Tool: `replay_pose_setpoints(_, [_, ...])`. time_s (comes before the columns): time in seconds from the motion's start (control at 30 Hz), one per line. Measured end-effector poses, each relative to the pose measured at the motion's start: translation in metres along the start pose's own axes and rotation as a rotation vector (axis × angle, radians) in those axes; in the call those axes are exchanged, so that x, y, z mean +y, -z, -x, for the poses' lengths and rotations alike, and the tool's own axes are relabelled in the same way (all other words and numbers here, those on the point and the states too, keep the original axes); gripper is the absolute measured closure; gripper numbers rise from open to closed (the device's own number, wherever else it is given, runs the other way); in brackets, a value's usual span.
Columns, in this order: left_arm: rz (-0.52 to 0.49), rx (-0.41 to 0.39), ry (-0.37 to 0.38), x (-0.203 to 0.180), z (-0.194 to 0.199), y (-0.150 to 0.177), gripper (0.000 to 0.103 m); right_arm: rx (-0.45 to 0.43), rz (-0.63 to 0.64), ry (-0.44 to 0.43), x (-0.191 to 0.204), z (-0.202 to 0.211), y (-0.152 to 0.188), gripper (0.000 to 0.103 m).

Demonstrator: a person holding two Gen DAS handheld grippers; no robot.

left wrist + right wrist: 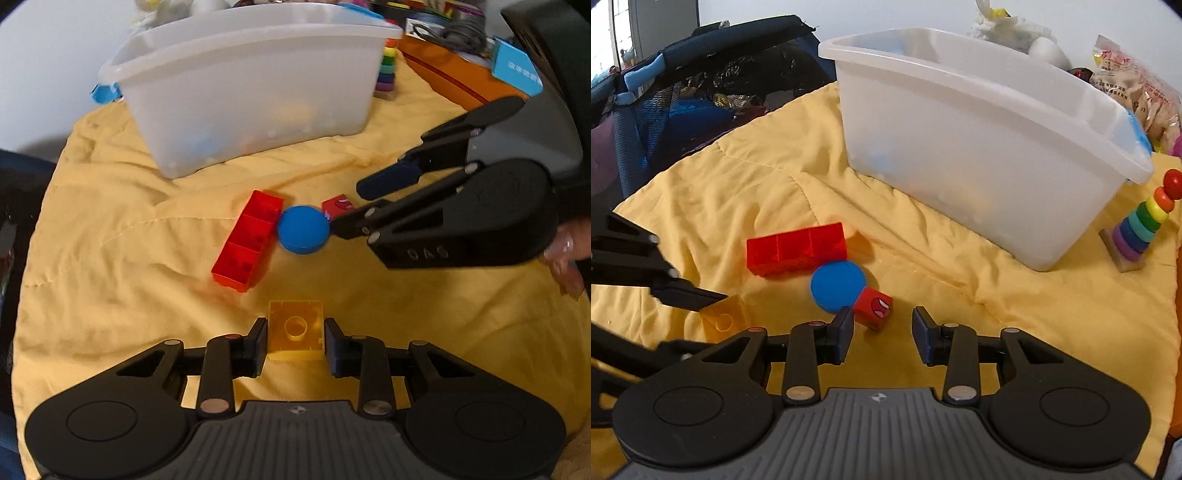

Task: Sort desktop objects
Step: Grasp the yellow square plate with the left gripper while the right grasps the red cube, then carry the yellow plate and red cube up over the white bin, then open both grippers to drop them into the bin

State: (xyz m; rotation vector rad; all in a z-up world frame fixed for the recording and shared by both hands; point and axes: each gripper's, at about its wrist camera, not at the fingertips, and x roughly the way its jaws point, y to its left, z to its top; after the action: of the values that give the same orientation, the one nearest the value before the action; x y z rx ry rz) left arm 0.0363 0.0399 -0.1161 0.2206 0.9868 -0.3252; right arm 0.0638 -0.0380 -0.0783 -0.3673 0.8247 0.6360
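Observation:
A clear yellow brick (295, 328) lies underside up on the yellow quilt (110, 221), and my left gripper (295, 336) is shut on it, one pad against each side. Beyond it lie a long red brick (247, 240), a blue disc (303, 229) and a small red cube (336, 206) with a printed face. In the right wrist view my right gripper (882, 325) stands open just short of the red cube (873, 306), which sits ahead of its left finger next to the blue disc (838, 284). A white plastic bin (251, 99) stands further back.
A rainbow ring stacker (1141, 225) stands right of the bin (979, 147). An orange box (443, 74) with cables and a snack bag (1137, 92) lie at the back. A dark mesh bag (683, 103) borders the quilt's left edge.

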Motion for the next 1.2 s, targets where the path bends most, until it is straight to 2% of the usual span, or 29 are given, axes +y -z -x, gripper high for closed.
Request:
replay_pose_setpoints(0.07, [-0.013, 0.0, -0.01, -0.003, 0.0, 0.002, 0.064, 0.006, 0.014, 0.002, 0.003, -0.004, -0.002, 0.066])
replay_pose_setpoints(0.13, [-0.032, -0.006, -0.024, -0.006, 0.001, 0.005, 0.062, 0.025, 0.025, 0.002, 0.005, -0.009, -0.001, 0.073])
replay_pose_setpoints(0.17, [-0.032, -0.011, -0.021, -0.006, 0.002, 0.007, 0.063, 0.032, 0.015, -0.004, 0.004, -0.011, -0.001, 0.074])
replay_pose_setpoints(0.2, [-0.019, -0.004, -0.012, -0.004, 0.002, 0.007, 0.068, 0.035, 0.006, -0.006, 0.003, -0.011, 0.0, 0.074])
replay_pose_setpoints(0.47, [-0.013, -0.071, -0.031, 0.005, 0.029, -0.013, 0.069, 0.019, -0.076, 0.004, -0.013, 0.005, 0.001, 0.074])
replay_pose_setpoints(0.63, [-0.013, -0.167, -0.062, 0.01, 0.053, -0.043, 0.069, -0.019, -0.096, 0.054, -0.025, 0.023, -0.007, 0.074])
replay_pose_setpoints(0.7, [-0.046, -0.241, -0.112, 0.012, 0.069, -0.06, 0.069, -0.041, -0.092, 0.075, -0.028, 0.031, -0.013, 0.074])
replay_pose_setpoints(0.77, [-0.079, -0.289, -0.149, 0.016, 0.082, -0.078, 0.069, -0.066, -0.086, 0.092, -0.032, 0.041, -0.022, 0.074])
replay_pose_setpoints(0.93, [-0.071, -0.374, -0.187, 0.035, 0.104, -0.125, 0.069, -0.146, -0.074, 0.122, -0.039, 0.065, -0.055, 0.074])
replay_pose_setpoints(1.1, [-0.049, -0.442, -0.213, 0.042, 0.103, -0.172, 0.069, -0.248, -0.067, 0.154, -0.049, 0.082, -0.097, 0.074])
replay_pose_setpoints(1.2, [-0.016, -0.436, -0.205, 0.047, 0.086, -0.195, 0.069, -0.28, -0.074, 0.179, -0.058, 0.08, -0.119, 0.074])
